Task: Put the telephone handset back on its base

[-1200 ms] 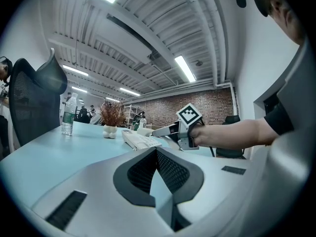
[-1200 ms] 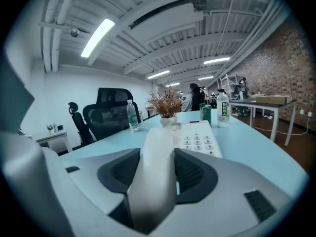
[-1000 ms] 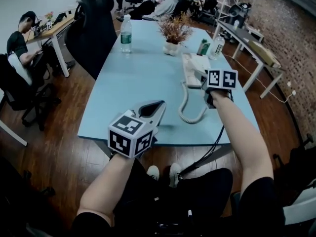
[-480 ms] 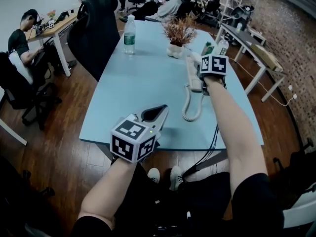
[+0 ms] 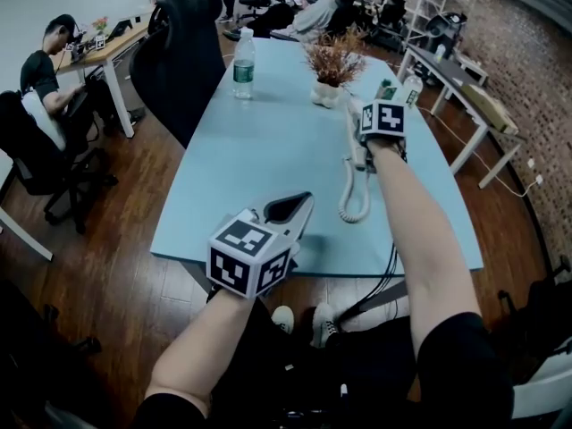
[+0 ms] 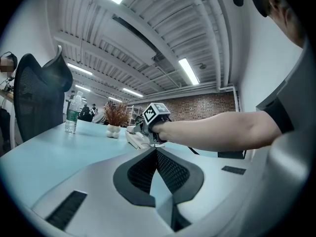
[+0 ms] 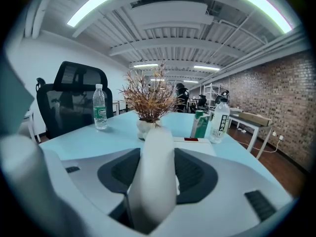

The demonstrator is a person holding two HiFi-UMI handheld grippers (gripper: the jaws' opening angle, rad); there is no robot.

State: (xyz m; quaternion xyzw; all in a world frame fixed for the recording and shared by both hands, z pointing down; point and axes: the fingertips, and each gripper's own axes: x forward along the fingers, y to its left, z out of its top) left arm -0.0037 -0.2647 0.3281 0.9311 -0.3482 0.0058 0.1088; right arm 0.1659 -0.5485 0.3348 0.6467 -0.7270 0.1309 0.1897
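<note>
My right gripper [image 7: 158, 168] is shut on the white telephone handset [image 7: 157, 181], which stands up between its jaws and hides the gap. Just past it lies the flat white base [image 7: 190, 145] with a small red label. In the head view the right gripper [image 5: 365, 125] hovers over the far right of the light-blue table [image 5: 268, 150], and the coiled cord [image 5: 355, 200] hangs back toward me. My left gripper [image 5: 288, 211] is shut and empty above the table's near edge; its pads [image 6: 168, 169] meet.
A dried plant in a white pot [image 5: 332, 65] stands just beyond the base, with a green carton [image 7: 200, 124] and a clear bottle [image 7: 219, 121] to its right. A water bottle [image 5: 243, 64] stands far left. A black chair [image 5: 183, 52] flanks the table; people sit at desks behind.
My right gripper has carried the handset away from me along the table, toward the plant and over the base. The cord has stretched out. The left gripper has barely shifted.
</note>
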